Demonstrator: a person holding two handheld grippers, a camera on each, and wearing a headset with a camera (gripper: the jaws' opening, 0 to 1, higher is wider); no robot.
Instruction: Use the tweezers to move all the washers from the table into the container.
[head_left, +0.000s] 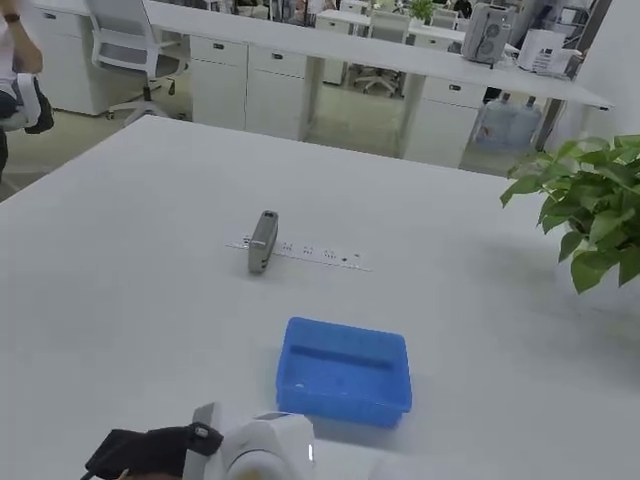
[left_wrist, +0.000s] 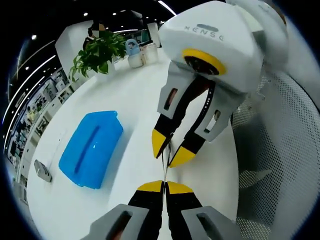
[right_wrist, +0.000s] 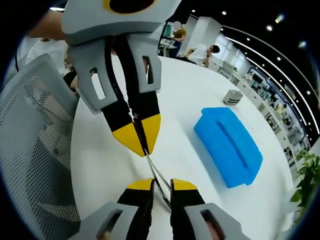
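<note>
Hard to see: a row of tiny specks (head_left: 305, 251) lies on the table (head_left: 150, 260) just beside a small grey block (head_left: 262, 242). They may be the washers, but they are too small for us to tell.
Tool: the thin metal tweezers (right_wrist: 151, 170) run from one gripper to the other, above the table's near edge.
Left side: the left gripper (left_wrist: 164, 187) has its yellow tips pinched tight on one end of the tweezers.
Right side: the right gripper (right_wrist: 162, 186) has its tips a little apart, with the tweezers' legs between them. We cannot tell if they press.
Box: the blue container (head_left: 340, 400) sits on the table, nearer to us than the specks and apart from them.
Table: big, white and smooth.
Room: an office with white desks, water bottles (head_left: 497, 122) and a green plant (head_left: 590, 200) cut off at the edge. A grey mesh chair (right_wrist: 35, 130) stands by the grippers.
Writing: on the right gripper's white shell we read "HENS"; the rest is unclear.
</note>
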